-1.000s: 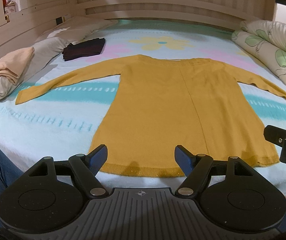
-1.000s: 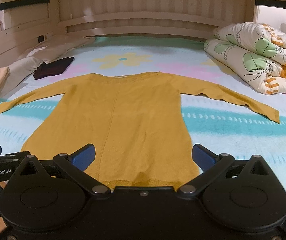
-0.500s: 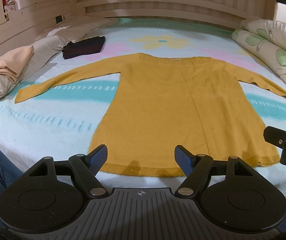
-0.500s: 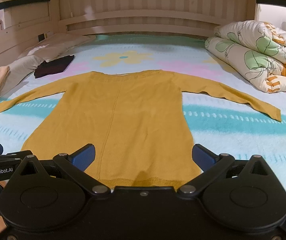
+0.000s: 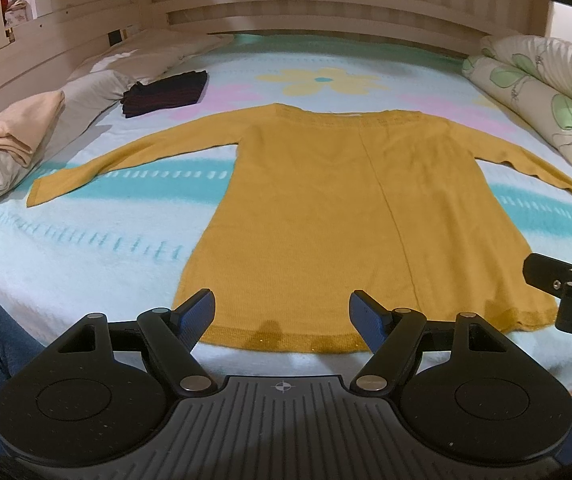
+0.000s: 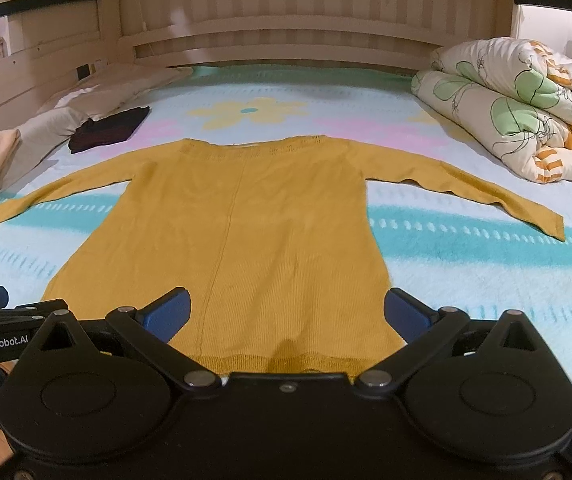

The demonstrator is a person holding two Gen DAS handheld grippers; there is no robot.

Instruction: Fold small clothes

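A mustard long-sleeved sweater is laid flat on the bed, sleeves spread to both sides, neckline twd the headboard, hem nearest the cameras. The left claw is held just above the hem w/ jaws apart, nothing gripped. The right claw is likewise spread wide over the hem, empty. "GenRobot.AI" is printed in white on the left claw's body, seen at the left edge of the right wrist view. A dark folded garment, a beige folded item and a floral duvet are seen on the bed.
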